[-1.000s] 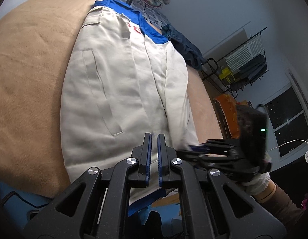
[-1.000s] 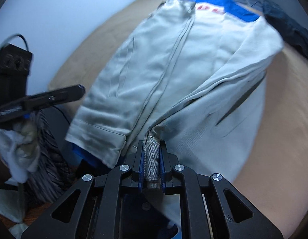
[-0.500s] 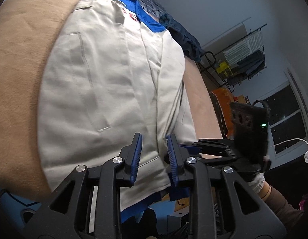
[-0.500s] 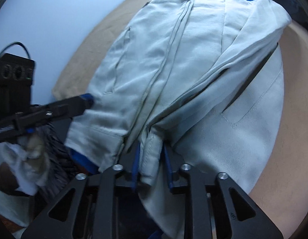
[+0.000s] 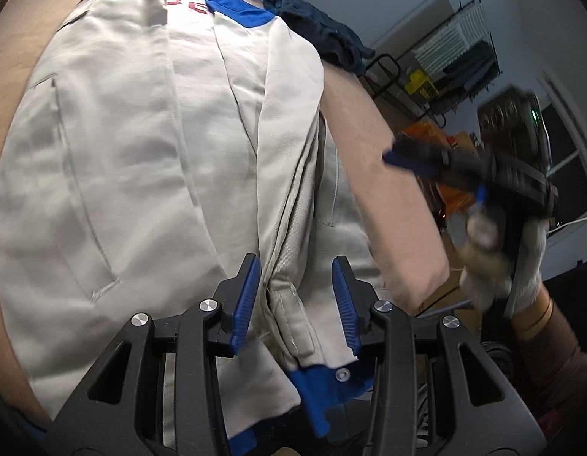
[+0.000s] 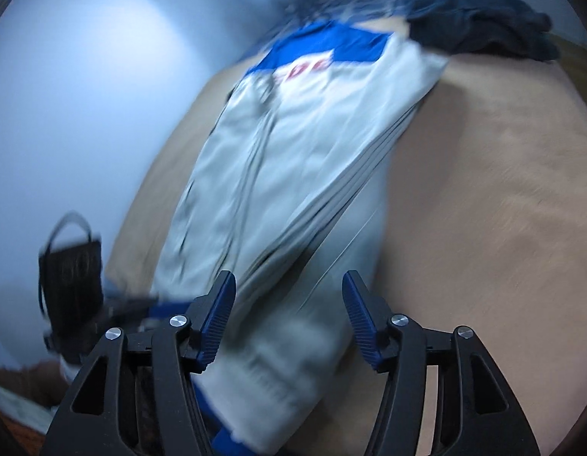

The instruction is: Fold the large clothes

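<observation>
Through your left wrist camera, the beige jacket [image 5: 149, 174] lies spread on the tan bed cover [image 5: 392, 197], its blue collar at twelve o'clock and its hem at six. Your left gripper [image 5: 295, 296] stands with both fingers parted and nothing pinched, straddling the cuff of the sleeve [image 5: 289, 228] that is folded inward along the body, probably to narrow the garment before a crosswise fold. At three o'clock your gloved right hand [image 5: 498, 262] carries the right gripper [image 5: 407, 155] lifted clear of the cloth, angled toward nine. Through your right wrist camera the picture is smeared by motion, so detail is uncertain, but the right gripper [image 6: 289, 315] shows its fingers wide apart and empty above the jacket [image 6: 293, 144], collar toward twelve. A dark garment [image 6: 483, 30] lies at one o'clock beyond the collar.
</observation>
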A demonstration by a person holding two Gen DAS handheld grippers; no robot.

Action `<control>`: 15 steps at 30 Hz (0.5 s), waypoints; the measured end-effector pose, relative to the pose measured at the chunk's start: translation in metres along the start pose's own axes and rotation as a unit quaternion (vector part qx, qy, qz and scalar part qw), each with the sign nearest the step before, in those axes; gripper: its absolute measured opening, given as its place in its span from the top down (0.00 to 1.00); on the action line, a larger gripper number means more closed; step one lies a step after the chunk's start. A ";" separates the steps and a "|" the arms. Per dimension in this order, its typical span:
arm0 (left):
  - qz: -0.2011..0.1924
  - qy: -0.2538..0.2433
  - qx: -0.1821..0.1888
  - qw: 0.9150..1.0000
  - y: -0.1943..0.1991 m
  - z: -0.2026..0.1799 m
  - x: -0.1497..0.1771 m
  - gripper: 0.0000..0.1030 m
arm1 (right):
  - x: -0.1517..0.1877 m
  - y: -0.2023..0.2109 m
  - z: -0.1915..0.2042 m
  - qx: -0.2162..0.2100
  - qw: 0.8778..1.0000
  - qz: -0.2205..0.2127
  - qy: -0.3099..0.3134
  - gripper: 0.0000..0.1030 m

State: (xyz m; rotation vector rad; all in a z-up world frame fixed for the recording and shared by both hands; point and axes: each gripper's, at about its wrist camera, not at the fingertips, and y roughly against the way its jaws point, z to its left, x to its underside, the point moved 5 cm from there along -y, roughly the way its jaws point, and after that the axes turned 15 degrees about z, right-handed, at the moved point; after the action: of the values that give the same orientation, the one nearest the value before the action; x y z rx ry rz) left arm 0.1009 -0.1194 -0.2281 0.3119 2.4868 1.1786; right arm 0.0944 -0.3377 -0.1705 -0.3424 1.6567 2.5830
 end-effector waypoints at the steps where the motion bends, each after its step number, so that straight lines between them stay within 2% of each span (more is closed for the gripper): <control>1: 0.002 -0.002 -0.002 1.000 -0.003 0.000 -0.001 0.62 | -0.012 0.001 -0.006 -0.001 1.000 -0.006 -0.006 0.43; 7: 0.020 -0.012 0.000 1.000 -0.014 -0.001 -0.005 0.62 | -0.060 -0.003 -0.044 -0.009 0.998 -0.039 -0.049 0.42; 15: 0.037 -0.022 0.003 0.999 -0.028 -0.005 -0.004 0.62 | -0.130 -0.025 -0.104 -0.037 0.988 -0.072 -0.134 0.41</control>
State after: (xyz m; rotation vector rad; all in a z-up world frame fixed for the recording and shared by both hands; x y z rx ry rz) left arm 0.1009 -0.1415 -0.2457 0.4308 2.4613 1.1802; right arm 0.2410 -0.4114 -0.2061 -0.1072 1.3967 2.4597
